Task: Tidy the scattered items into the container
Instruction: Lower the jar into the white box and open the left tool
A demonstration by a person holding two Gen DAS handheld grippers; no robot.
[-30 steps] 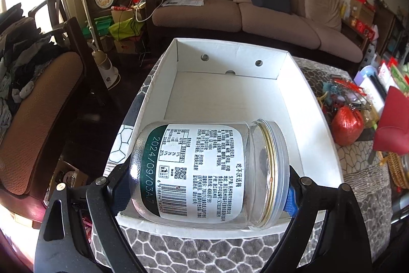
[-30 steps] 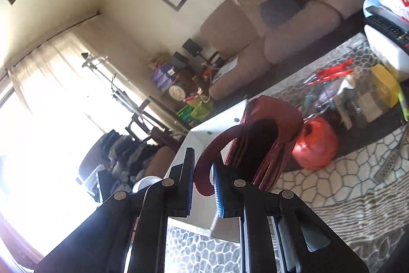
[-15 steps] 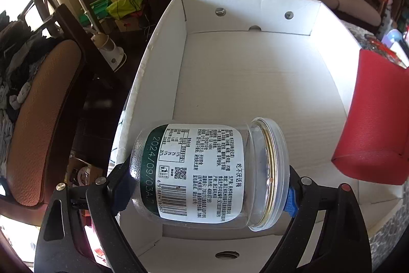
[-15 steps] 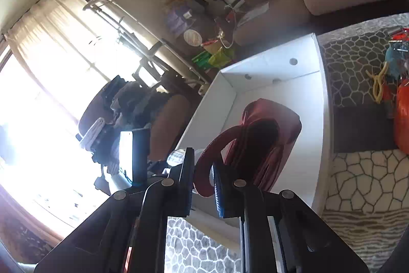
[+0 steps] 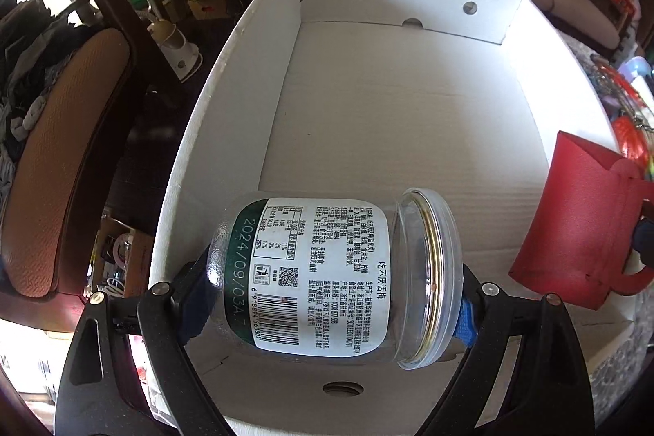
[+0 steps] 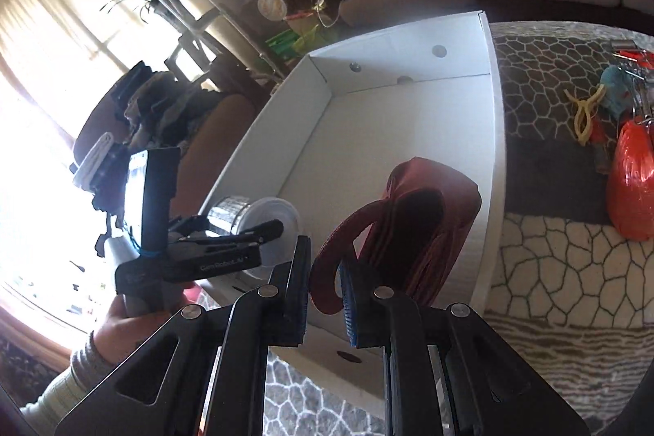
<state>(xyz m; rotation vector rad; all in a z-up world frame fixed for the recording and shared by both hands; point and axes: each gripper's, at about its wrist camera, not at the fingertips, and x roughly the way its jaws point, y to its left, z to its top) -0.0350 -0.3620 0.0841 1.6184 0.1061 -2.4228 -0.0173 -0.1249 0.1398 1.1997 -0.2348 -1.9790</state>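
Fingers (image 5: 327, 297) clamping jar (image 5: 327, 272), now lower inside box (image 5: 408, 109), red bag (image 6: 408, 231) pinched alongside.

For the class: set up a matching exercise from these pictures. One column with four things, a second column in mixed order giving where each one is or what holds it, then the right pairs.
Things:
1. clear jar
2. red bag
3. white box
4. orange bundle

Places:
A. lying on the patterned cloth, outside the box
B. clamped sideways in the left gripper
C. hanging by its handle from the right gripper
D. open on the table, nothing lying on its floor

Pairs: 1-B, 2-C, 3-D, 4-A
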